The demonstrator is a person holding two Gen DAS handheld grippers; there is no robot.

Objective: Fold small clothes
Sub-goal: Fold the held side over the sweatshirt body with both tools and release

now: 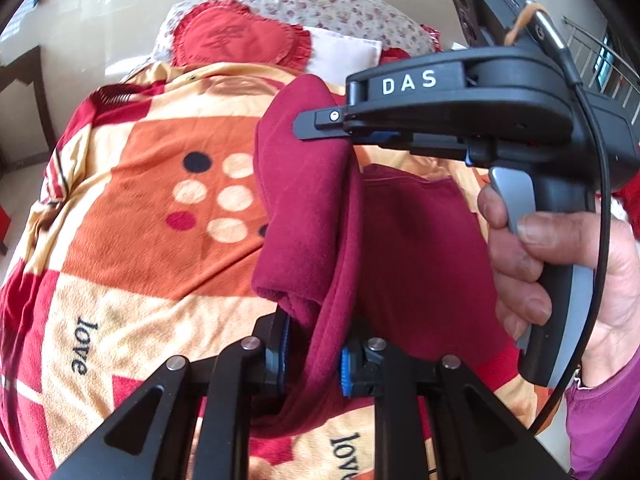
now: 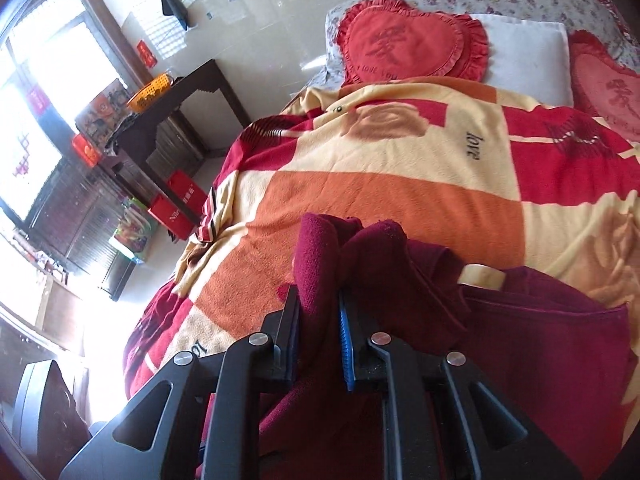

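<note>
Looking thru the left wrist cam first: the left gripper [image 1: 312, 356] has its blue pads [image 1: 347, 372] pinching a fold of the maroon garment [image 1: 308, 208], which rises out of the jaws and drapes up and fwd over the blanket [image 1: 132, 200] on the bed. Rest of the cloth lies spread on the blanket to the right. The right gripper [image 1: 316, 122] comes in from the right, held by the person's right hand [image 1: 560, 264], w/ its tip pressed onto the upper part of the same raised fold; from this side view can't tell how wide its fingers stand. Red heart cushion [image 1: 236, 38] and floral pillow [image 1: 332, 4] sit well apart at the head of the bed.

Right wrist cam: the right gripper [image 2: 320, 336] has fingers closed on a bunched ridge of the maroon garment [image 2: 520, 340], two humps of fabric poking up just past the pads. The bulk sags to the right onto the blanket [image 2: 380, 208]. Dark side table [image 2: 172, 120] stands off the bed's far edge.

Handling, my read: fleece-like knit, soft, light, floppy, no stiffness, so it'll sag btwn the two grips and won't hold a crease by itself. Not slippery or fragile. Best hold is at hems or corners, single layer pulled taut, not a mid-cloth bunch.
</note>
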